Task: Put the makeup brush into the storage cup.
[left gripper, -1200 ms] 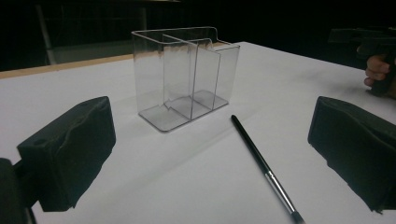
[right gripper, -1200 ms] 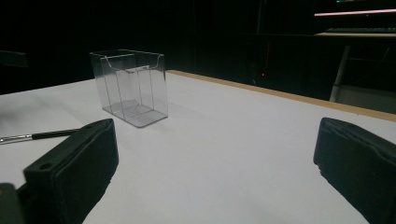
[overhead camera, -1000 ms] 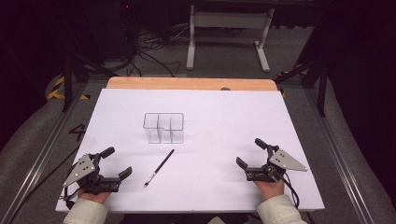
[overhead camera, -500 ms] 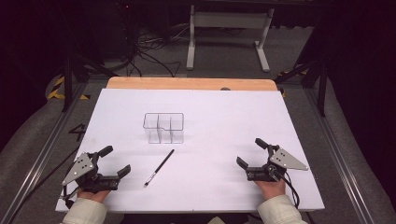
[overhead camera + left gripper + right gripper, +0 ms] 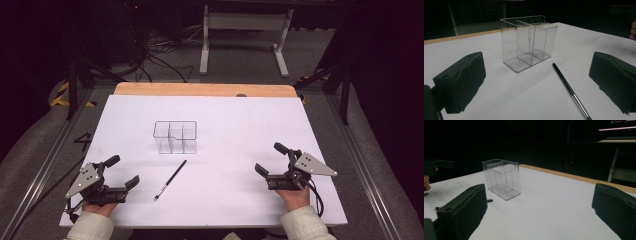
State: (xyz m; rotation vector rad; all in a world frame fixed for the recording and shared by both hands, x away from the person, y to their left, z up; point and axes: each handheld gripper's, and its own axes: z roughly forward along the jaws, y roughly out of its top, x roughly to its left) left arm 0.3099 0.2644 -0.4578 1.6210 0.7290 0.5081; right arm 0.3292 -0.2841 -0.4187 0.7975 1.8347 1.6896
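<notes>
High view: a thin black brush (image 5: 171,179) lies flat on the white bench (image 5: 240,125), well apart from both tongs, between them but nearer the left one. Its long axis runs diagonally, the dark handle end pointing up and right toward the clear organizer (image 5: 175,136), the metal-collared tip end pointing down and left toward the person's side. The handle end stops just short of the organizer without touching it.

The organizer stands upright on the bench, a transparent box split by thin walls into several compartments; the left gripper view (image 5: 529,42) shows them holding nothing, the bench visible through the bottom.

The left tongs (image 5: 119,171) rest at the bench's near left corner, jaws spread wide with nothing between them, aimed toward the brush and organizer. The right tongs (image 5: 270,159) sit at the near right, jaws likewise wide apart and gripping nothing. In the right gripper view the organizer (image 5: 501,178) stands beyond the left jaw.
</notes>
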